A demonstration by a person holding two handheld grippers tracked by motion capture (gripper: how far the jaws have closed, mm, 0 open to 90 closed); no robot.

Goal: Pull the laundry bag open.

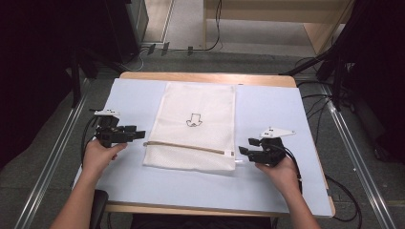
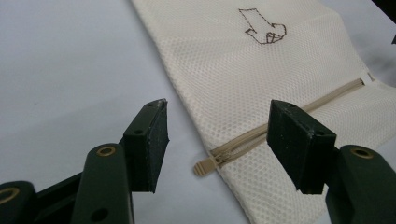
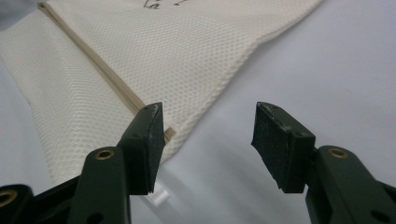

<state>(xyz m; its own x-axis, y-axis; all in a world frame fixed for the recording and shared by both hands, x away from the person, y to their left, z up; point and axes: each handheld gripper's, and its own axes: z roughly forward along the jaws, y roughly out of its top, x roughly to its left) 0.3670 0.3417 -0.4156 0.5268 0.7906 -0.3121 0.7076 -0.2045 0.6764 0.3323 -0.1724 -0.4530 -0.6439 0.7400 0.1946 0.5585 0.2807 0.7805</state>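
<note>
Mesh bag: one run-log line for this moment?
mesh bag flat on table, zipper closed | left gripper open, at zipper end | right gripper open, at other end | nothing held

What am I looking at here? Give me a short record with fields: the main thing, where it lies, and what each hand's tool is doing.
main thing: white mesh bag with a beige zipper and a small dark stitched emblem
where: flat on the pale blue table cover, zipper end towards the person
left gripper: jaws open, at the bag's left edge by the zipper's end, holding nothing
right gripper: jaws open, at the bag's right edge by the zipper's other end, holding nothing
zipper: looks closed along the bag
</note>
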